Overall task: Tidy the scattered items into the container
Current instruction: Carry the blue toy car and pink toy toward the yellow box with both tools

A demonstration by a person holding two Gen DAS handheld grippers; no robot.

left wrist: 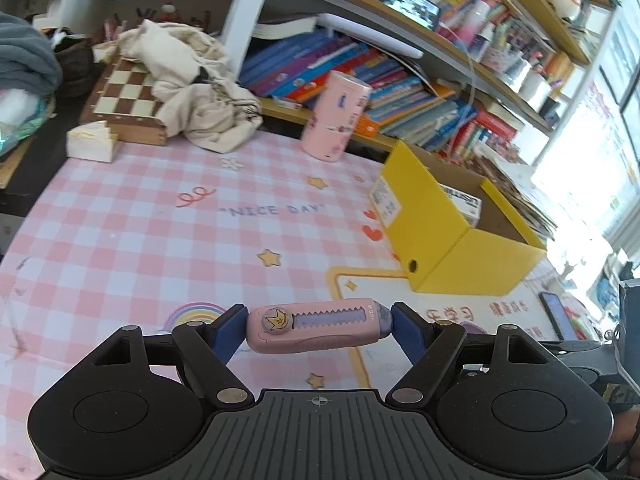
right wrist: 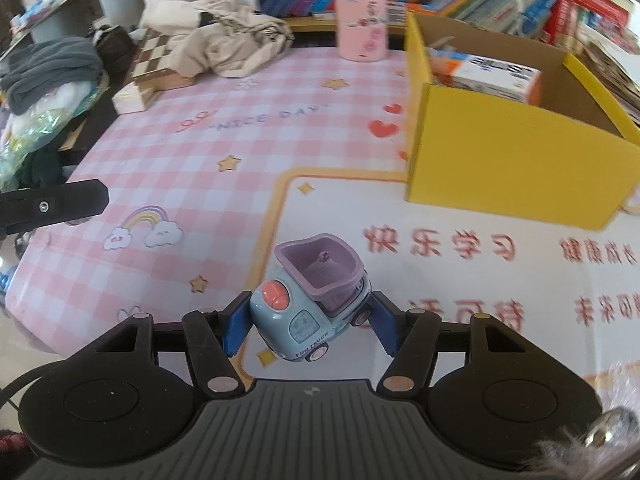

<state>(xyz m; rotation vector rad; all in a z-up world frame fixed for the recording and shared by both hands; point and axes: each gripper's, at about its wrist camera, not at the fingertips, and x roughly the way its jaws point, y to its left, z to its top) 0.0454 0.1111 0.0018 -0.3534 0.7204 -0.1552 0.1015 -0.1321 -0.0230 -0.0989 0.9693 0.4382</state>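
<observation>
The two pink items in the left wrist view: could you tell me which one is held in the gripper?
The pink utility knife, clamped lengthwise by the left gripper. The pink cylinder stands apart by the bookshelf.

One yellow box point(right wrist: 516, 168) stands on the bench, with one white and orange carton point(right wrist: 496, 76) inside it. Near the box: one pink utility knife point(left wrist: 316, 330), one toy truck point(right wrist: 312, 300), one pink cylinder point(right wrist: 362, 12) behind it. Farther left of the box: one chessboard point(left wrist: 128, 100), one beige cloth point(left wrist: 196, 92)
</observation>
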